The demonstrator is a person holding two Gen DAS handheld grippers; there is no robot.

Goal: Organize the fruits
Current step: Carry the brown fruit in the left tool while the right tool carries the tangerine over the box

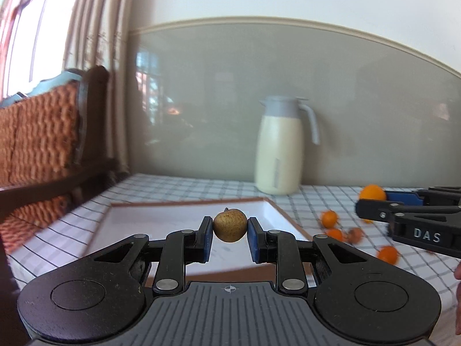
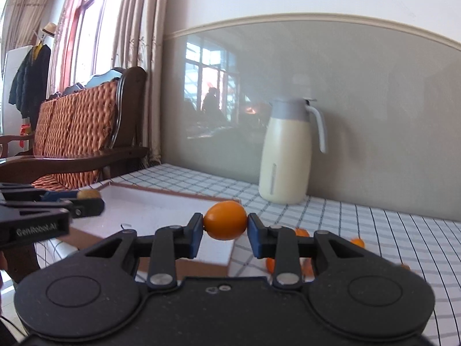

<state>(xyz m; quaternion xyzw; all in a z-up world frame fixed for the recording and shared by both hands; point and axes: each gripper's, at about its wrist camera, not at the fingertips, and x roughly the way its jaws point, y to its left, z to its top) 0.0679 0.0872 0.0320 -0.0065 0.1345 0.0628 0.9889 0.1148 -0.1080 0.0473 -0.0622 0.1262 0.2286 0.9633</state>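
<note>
The left gripper (image 1: 230,227) hangs over the near part of the white tray (image 1: 178,216), its jaws closed on a small brown fruit (image 1: 230,225) with a speckled skin, held clear above the tray floor. The right gripper (image 2: 225,225) sits just past the tray's right-hand corner, jaws pinching an orange fruit (image 2: 225,220) lifted off the bench (image 2: 360,225). Each gripper reaches toward the tray from its own side, with open air between them.

The tray's brown rim (image 1: 291,222) runs diagonally on the right; its near edge is hidden behind the left gripper's body. To the right of the tray several loose orange fruits (image 1: 329,218) lie scattered on the checked cloth, blurred, one browner piece (image 1: 355,235) among them hard to make out. Some are partly hidden behind the right gripper's linkage.

Beyond the tray a cream jug (image 1: 279,147) with a grey lid stands near the wall panel. Left of the tray, a wooden chair (image 2: 86,132) with woven orange cushions stands at the bench edge.
</note>
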